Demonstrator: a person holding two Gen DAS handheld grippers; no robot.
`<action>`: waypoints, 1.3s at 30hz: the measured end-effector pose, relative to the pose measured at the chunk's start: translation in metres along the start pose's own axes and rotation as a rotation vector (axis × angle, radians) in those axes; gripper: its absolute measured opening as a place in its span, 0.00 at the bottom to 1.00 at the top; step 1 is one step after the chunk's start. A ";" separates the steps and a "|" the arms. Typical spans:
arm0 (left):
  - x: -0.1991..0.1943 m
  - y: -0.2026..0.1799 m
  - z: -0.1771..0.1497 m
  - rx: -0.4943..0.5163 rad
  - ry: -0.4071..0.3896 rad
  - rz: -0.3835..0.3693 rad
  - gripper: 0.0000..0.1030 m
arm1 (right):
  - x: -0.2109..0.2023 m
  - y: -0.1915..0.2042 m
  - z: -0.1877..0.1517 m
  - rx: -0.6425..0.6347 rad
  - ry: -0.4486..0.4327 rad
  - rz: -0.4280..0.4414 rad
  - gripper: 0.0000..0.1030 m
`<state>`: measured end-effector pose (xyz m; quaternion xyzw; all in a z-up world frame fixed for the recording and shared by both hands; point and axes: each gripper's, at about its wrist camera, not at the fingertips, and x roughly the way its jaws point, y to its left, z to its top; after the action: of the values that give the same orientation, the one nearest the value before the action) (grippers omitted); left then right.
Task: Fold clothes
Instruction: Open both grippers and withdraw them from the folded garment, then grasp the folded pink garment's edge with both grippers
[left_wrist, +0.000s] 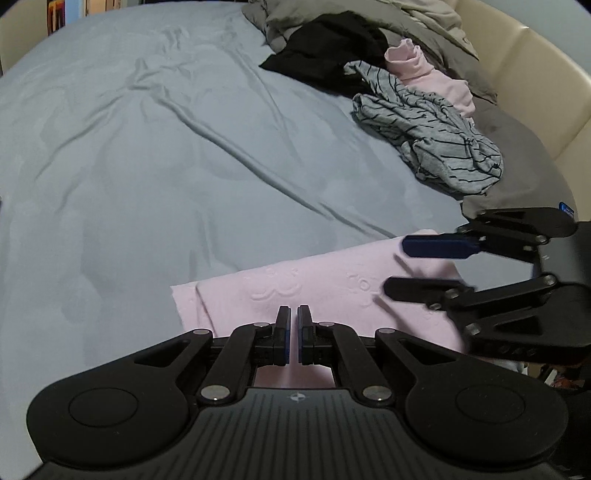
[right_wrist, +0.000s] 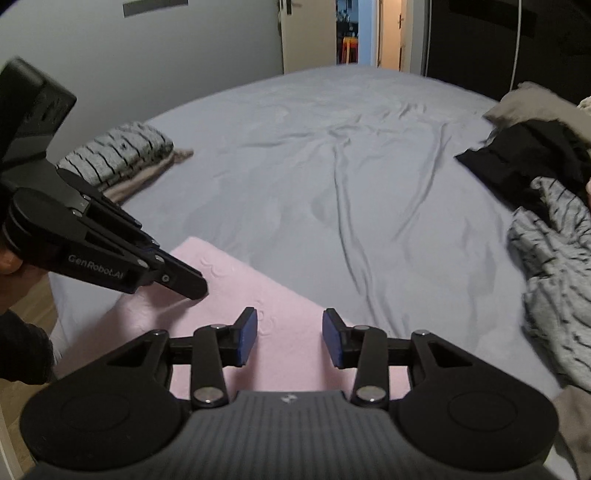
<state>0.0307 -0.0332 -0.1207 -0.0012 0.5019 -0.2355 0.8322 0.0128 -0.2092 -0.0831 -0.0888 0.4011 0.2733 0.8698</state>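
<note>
A pink garment (left_wrist: 314, 288) lies folded flat on the near edge of the grey-blue bed sheet (left_wrist: 166, 166). My left gripper (left_wrist: 291, 332) hovers over it, shut with only a thin slit between the blue pads and nothing held. My right gripper (left_wrist: 410, 267) comes in from the right over the garment's right end, its fingers apart. In the right wrist view the right gripper (right_wrist: 290, 334) stands open above the pink garment (right_wrist: 236, 291). The left gripper (right_wrist: 197, 290) points its closed tip down onto the cloth's left part.
A heap of unfolded clothes lies at the far right: a grey striped top (left_wrist: 436, 140), a black piece (left_wrist: 325, 48), a pink piece (left_wrist: 432, 74). A folded stack (right_wrist: 118, 158) sits at the bed's far left. A cream headboard (left_wrist: 535, 74) borders the right.
</note>
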 end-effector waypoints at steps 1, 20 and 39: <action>0.002 0.002 0.000 -0.002 0.006 0.002 0.00 | 0.007 0.000 -0.001 -0.006 0.020 0.005 0.42; -0.013 0.029 -0.014 -0.061 0.051 0.015 0.24 | -0.038 -0.062 -0.055 0.196 0.149 -0.042 0.79; -0.029 0.070 -0.052 -0.363 0.118 -0.069 0.48 | -0.029 -0.073 -0.093 0.616 0.207 0.102 0.80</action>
<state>0.0029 0.0531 -0.1388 -0.1548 0.5838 -0.1694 0.7788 -0.0226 -0.3169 -0.1276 0.1713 0.5550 0.1721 0.7956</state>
